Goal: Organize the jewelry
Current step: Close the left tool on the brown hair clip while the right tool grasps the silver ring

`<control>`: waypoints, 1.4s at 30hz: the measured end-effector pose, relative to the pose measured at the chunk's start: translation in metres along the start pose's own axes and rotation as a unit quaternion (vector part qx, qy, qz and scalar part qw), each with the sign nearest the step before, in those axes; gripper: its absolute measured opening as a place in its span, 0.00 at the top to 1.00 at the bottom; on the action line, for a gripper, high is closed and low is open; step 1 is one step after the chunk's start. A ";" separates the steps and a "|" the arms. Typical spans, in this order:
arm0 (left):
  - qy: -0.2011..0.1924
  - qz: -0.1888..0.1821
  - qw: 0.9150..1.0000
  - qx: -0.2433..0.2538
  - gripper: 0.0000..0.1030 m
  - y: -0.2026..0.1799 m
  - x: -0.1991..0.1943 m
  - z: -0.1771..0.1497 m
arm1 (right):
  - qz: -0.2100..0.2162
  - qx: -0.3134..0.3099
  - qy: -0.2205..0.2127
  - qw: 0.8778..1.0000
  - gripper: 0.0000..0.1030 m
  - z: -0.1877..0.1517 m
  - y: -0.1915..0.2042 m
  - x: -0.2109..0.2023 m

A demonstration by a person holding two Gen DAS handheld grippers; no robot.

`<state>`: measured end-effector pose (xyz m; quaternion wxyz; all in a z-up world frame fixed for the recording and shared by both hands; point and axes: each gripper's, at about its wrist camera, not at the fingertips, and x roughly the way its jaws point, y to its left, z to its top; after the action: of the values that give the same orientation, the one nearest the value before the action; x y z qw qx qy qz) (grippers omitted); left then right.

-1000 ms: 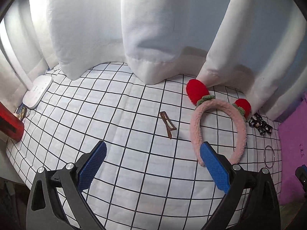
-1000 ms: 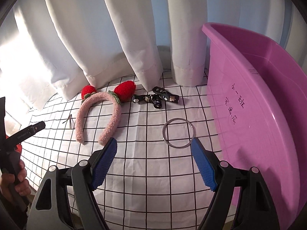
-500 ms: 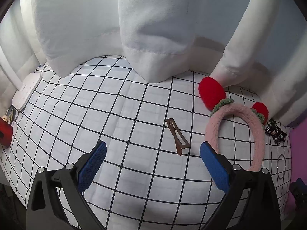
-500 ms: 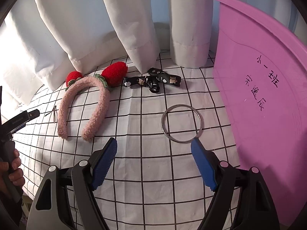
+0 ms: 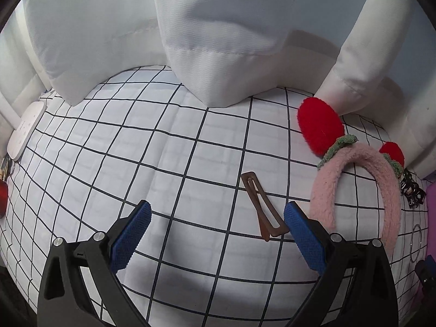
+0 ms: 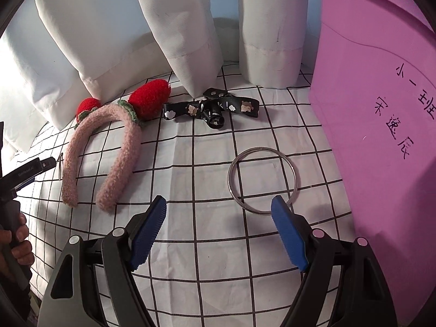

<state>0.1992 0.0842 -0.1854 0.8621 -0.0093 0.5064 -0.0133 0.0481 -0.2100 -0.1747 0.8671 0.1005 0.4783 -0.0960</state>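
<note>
A brown hair clip (image 5: 263, 207) lies on the checked cloth, just inside the right finger of my open left gripper (image 5: 216, 216). A pink fluffy headband (image 5: 354, 188) with red strawberry ears lies right of it, also in the right wrist view as the headband (image 6: 114, 147). A silver bangle (image 6: 263, 181) lies flat, its near edge by the right fingertip of my open right gripper (image 6: 218, 212). A black patterned hair bow (image 6: 211, 109) sits behind it by the curtain. The purple basin (image 6: 381, 109) rises at the right.
White curtains (image 5: 218, 41) hang down onto the back of the checked cloth (image 5: 136, 150). A white flat device (image 5: 26, 130) lies at the far left edge. A hand (image 6: 13, 242) holding the other gripper's handle shows at the left of the right wrist view.
Both grippers have sunk toward the cloth and moved forward. The hair clip now sits between the left fingers, and the bangle lies closer to the right gripper's right finger.
</note>
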 end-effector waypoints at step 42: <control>-0.033 0.006 0.999 0.016 0.06 -0.004 0.026 -0.001 | -0.057 0.010 -0.017 0.998 0.16 0.007 -0.037 0.042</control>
<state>0.2105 0.0795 -0.2086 0.8784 0.0069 0.4777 -0.0159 0.0664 -0.2507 -0.2099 0.8671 0.0800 0.4677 -0.1512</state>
